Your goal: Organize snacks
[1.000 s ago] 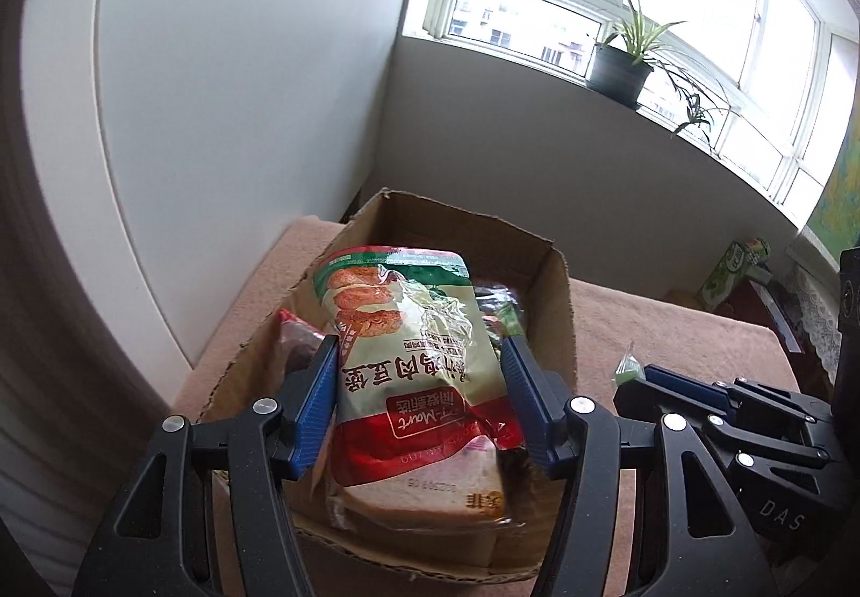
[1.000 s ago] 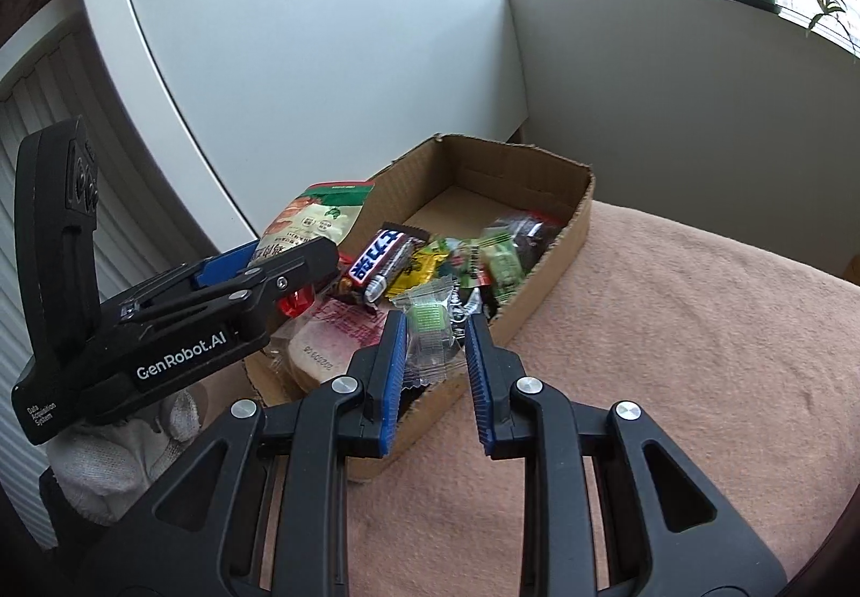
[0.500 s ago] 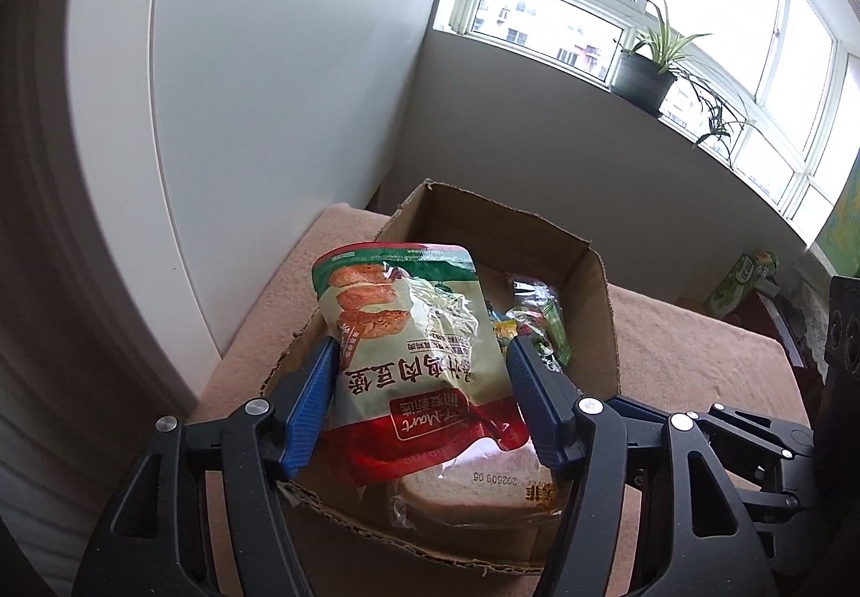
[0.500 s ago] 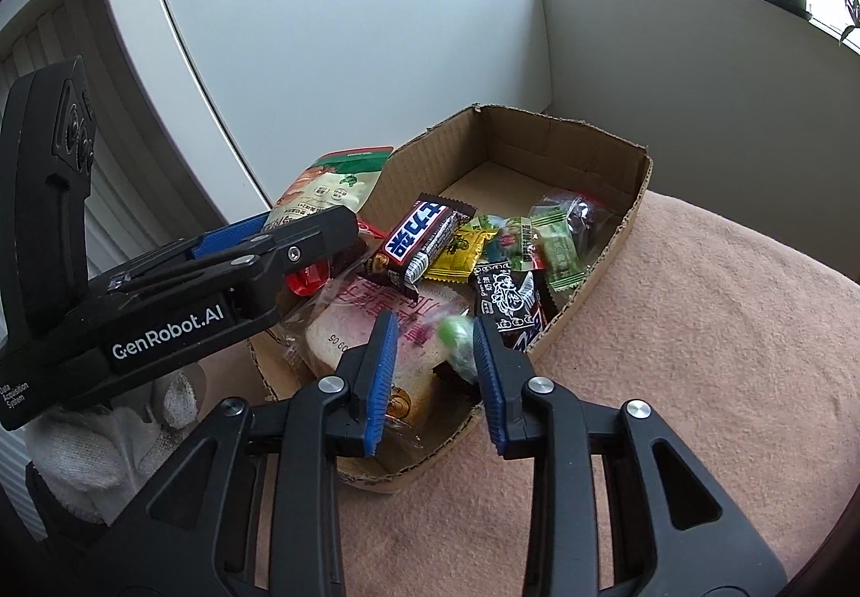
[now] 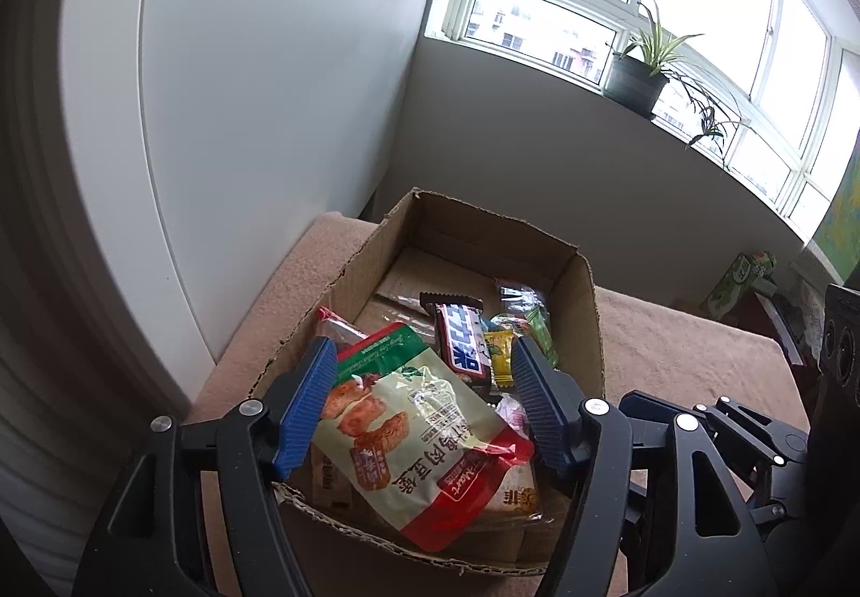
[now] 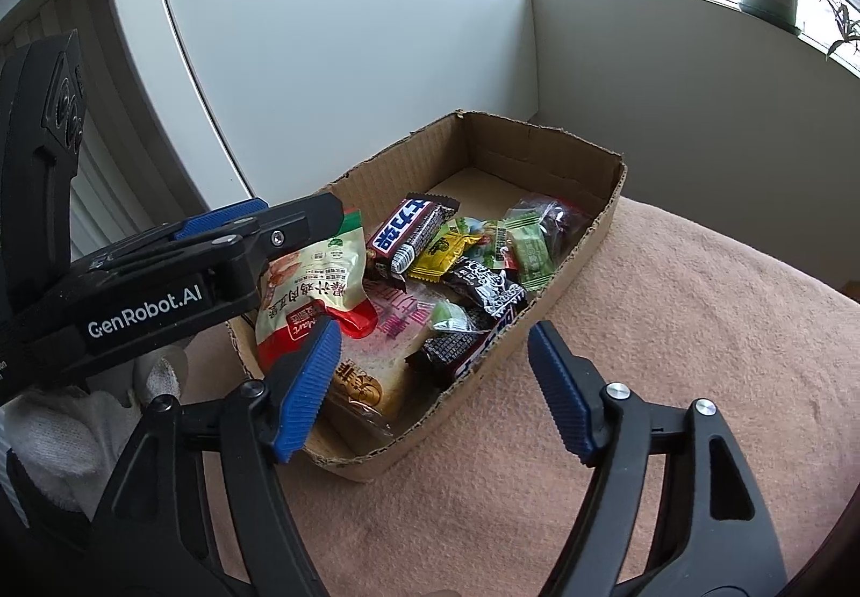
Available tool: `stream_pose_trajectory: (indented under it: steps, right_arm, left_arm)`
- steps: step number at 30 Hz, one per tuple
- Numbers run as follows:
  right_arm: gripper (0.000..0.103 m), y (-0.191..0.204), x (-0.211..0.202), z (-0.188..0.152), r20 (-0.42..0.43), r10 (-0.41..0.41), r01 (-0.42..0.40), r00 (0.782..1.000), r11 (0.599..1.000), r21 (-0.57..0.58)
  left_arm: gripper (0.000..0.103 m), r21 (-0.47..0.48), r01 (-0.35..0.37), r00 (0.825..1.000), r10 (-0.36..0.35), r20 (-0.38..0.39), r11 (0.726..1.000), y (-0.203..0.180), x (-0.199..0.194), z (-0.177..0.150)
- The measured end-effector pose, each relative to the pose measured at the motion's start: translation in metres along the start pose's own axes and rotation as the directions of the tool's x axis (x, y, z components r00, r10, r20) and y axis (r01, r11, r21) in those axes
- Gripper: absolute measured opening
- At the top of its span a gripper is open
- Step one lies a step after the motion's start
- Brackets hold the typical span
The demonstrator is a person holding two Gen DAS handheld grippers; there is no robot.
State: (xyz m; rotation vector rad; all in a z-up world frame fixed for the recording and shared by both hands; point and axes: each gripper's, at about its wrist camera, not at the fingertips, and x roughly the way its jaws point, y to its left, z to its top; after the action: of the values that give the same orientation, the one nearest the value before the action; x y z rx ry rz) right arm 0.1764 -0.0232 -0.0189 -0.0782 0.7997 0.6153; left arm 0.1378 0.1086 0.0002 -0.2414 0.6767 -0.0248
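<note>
Left wrist view: my left gripper (image 5: 422,409) is opening, fingers spread beside the snack pouch (image 5: 414,436), which lies on the bread in the cardboard box (image 5: 586,323); contact I can't tell. Only here, a green carton (image 5: 739,282) far right. Right wrist view adds my gloved hand (image 6: 80,414). My right gripper (image 6: 432,390) is opening, nothing pinched, over a small green candy (image 6: 449,315) in the box.

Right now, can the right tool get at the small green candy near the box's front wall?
Probably yes. The right tool is opening, nothing between its fingers, just above the green candy, which lies uncovered on the other snacks. The cardboard box wall is low.
</note>
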Motion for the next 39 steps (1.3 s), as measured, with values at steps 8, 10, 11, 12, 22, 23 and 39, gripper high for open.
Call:
stream_pose_trajectory:
  steps: [8, 10, 11, 12, 22, 23, 39]
  right_arm:
    - [0.078, -0.010, -0.002, -0.002, -0.009, -0.032, 0.032, 0.999, 0.999, 0.010]
    - [0.078, -0.011, -0.004, -0.004, -0.010, -0.039, 0.039, 0.999, 0.999, 0.011]
    - [0.078, -0.012, -0.005, -0.005, -0.010, -0.043, 0.043, 0.999, 0.999, 0.009]
    - [0.078, -0.012, -0.007, -0.006, -0.008, -0.049, 0.049, 0.999, 0.999, 0.005]
    - [0.078, -0.018, -0.026, -0.012, 0.017, -0.084, 0.084, 0.996, 0.996, -0.002]
    - [0.078, -0.018, -0.028, -0.013, 0.020, -0.090, 0.090, 0.996, 0.996, -0.006]
    - [0.078, -0.035, -0.054, -0.026, 0.061, -0.143, 0.142, 0.988, 0.990, 0.014]
  left_arm:
    - [0.073, 0.008, -0.011, 1.000, 0.011, 0.008, 1.000, -0.004, -0.003, -0.001]
    - [0.074, 0.016, -0.017, 1.000, 0.017, 0.009, 1.000, -0.007, -0.003, -0.001]
    - [0.076, 0.020, -0.019, 1.000, 0.019, 0.010, 1.000, -0.008, -0.003, -0.001]
    - [0.079, 0.023, -0.022, 1.000, 0.022, 0.012, 0.999, -0.009, -0.003, -0.002]
    - [0.080, 0.058, -0.065, 0.997, 0.063, 0.040, 0.996, -0.020, -0.012, -0.007]
    - [0.080, 0.059, -0.067, 0.997, 0.064, 0.046, 0.996, -0.021, -0.014, -0.008]
    - [0.080, 0.080, -0.085, 0.992, 0.076, 0.102, 0.993, -0.040, -0.049, -0.039]
